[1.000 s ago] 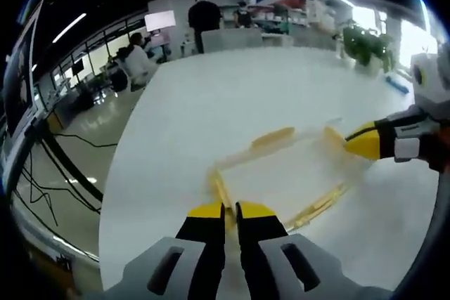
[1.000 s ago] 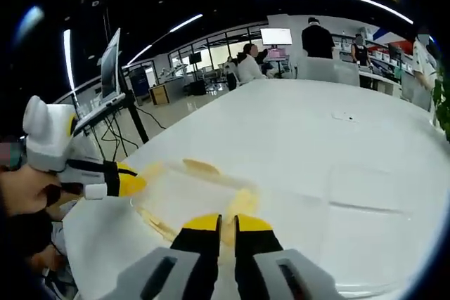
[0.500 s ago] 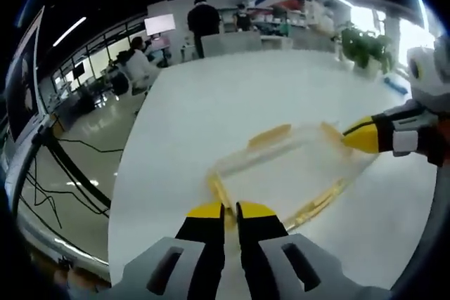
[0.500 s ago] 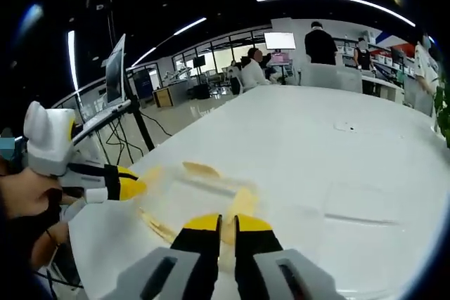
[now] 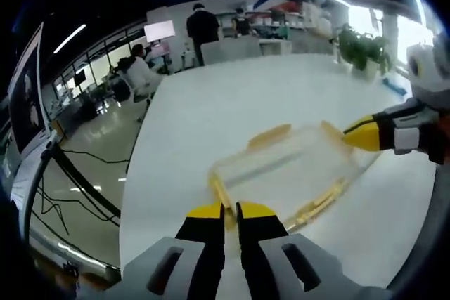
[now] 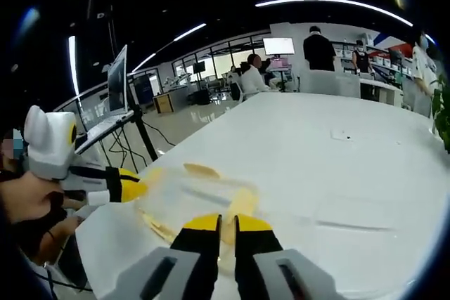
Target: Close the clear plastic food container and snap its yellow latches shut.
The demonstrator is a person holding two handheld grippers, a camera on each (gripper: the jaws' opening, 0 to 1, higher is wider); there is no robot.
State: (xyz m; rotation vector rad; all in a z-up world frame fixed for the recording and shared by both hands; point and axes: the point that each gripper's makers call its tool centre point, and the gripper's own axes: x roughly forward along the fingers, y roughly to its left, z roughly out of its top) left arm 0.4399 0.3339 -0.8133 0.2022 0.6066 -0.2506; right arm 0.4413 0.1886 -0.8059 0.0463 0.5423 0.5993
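Observation:
The clear plastic food container (image 5: 285,170) sits lidded over the white table (image 5: 232,96), with yellow latches on its long sides (image 5: 268,135) (image 5: 320,203). At its near short end, my left gripper (image 5: 225,210) is shut on the yellow end latch (image 5: 219,189). My right gripper (image 5: 360,135) comes in from the right, pinched on the far end. In the right gripper view the container (image 6: 184,196) lies between my right gripper (image 6: 220,223), shut on its yellow end latch (image 6: 242,201), and the left gripper (image 6: 132,185), held by a hand.
The table's edge (image 5: 130,194) runs close on the left, with floor and cables below. A monitor on a stand (image 6: 116,79) stands beyond the table corner. People sit and stand at desks at the far end (image 5: 202,27). A plant (image 5: 355,46) is at the far right.
Both views have shifted a little with the hands, and more of the table edge shows. The container stays pinched between the two grippers; neither has opened.

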